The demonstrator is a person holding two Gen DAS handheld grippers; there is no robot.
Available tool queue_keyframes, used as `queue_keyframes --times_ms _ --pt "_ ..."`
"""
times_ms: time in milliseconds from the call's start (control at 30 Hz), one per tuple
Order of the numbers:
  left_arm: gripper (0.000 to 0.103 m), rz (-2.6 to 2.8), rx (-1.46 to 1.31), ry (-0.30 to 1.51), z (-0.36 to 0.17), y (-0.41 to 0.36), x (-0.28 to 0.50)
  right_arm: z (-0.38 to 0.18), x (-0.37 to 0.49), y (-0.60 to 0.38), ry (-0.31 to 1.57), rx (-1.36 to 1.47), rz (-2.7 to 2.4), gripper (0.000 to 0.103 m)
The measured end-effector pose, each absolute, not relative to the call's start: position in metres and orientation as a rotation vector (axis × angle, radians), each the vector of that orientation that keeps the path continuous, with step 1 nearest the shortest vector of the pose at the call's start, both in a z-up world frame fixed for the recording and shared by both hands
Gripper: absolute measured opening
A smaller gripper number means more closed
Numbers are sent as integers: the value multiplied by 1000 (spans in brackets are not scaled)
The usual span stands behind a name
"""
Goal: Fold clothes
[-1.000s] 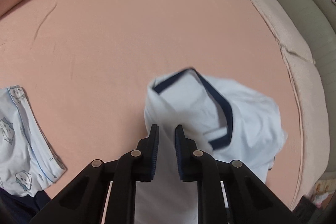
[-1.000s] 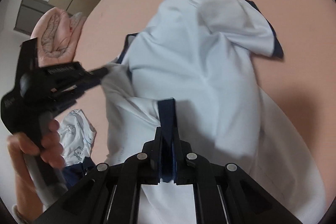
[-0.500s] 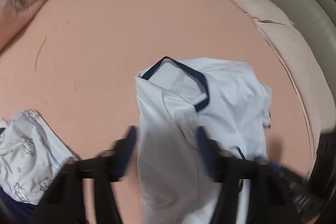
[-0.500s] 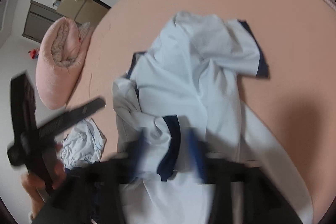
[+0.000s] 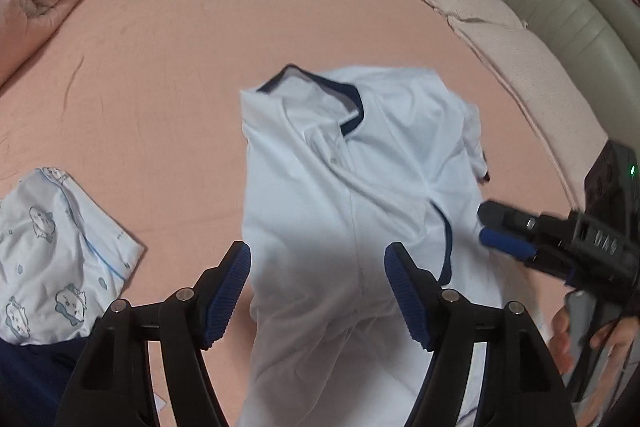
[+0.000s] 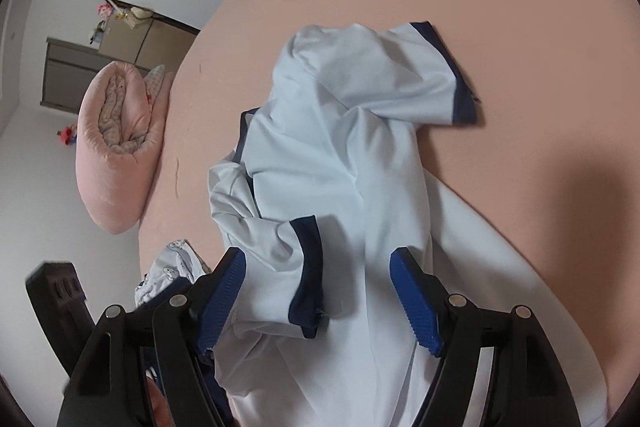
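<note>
The pale blue shirt [image 5: 352,187] with navy trim lies crumpled on the bed [image 5: 168,75], which is covered by a peach sheet. Its collar [image 5: 340,103] points away from the left wrist camera.

Left gripper [image 5: 318,291]: the fingers have just been opening and now stand apart above the lower part of the shirt. Cloth shows between them, but the pads do not press on it.

Right gripper [image 6: 318,297]: the fingers have just been opening and stand apart. One navy-cuffed sleeve [image 6: 296,267] lies loose on the shirt body between them, not clamped. The other sleeve [image 6: 424,79] lies spread on the sheet farther away.

A folded printed garment [image 5: 52,251] rests on the bed, to the left of the shirt and apart from it. A rolled pink quilt [image 6: 114,143] lies at the bed's far edge.
</note>
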State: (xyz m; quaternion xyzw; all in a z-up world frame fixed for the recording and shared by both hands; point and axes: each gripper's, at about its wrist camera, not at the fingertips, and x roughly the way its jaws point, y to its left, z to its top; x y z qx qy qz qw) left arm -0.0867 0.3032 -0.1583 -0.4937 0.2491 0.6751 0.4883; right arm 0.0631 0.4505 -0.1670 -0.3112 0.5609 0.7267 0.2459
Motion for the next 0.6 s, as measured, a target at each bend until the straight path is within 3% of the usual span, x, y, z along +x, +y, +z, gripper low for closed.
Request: queue_keyframes --times_ms 300,600 --pt "68 1707 -1056 698 -155 276 -65 -161 55 446 1458 -910 2008 74" --pt "68 1807 -1053 611 -169 245 -77 -156 39 427 1410 -1024 2073 74"
